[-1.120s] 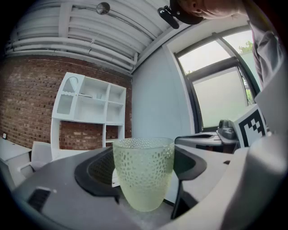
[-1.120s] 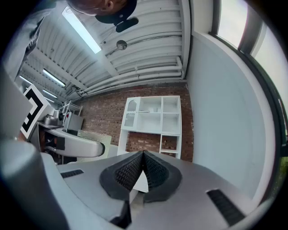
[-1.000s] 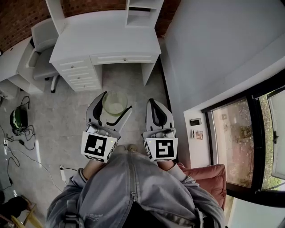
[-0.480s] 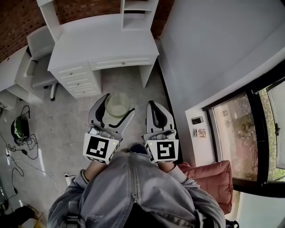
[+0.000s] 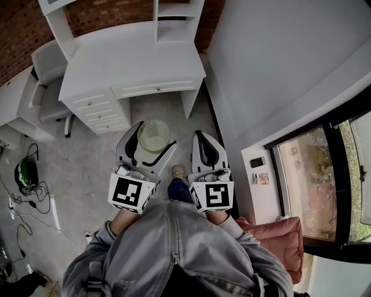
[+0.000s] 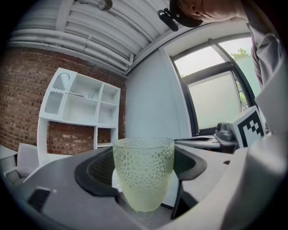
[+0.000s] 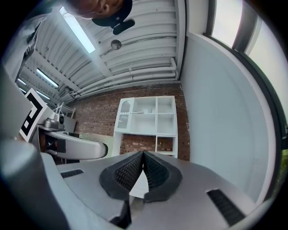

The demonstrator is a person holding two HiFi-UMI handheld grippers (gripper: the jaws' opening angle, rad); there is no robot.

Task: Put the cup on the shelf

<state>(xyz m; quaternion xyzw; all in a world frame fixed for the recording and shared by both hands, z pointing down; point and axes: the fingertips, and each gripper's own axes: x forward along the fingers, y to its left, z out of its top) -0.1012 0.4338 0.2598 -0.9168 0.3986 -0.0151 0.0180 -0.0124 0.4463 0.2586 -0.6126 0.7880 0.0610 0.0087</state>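
My left gripper [image 5: 154, 137] is clamped wide around the cup [image 6: 144, 173], a pale green, pebble-textured tumbler standing upright between dark ribbed pads. The white cubby shelf [image 6: 83, 105] against the brick wall lies straight ahead, well apart, so I'd head forward; my right gripper [image 7: 143, 168] is pressed together, empty

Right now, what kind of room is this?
Probably a home study or bedroom: a white desk with drawers, a white shelf unit against a brick wall, and a grey chair beside the desk.
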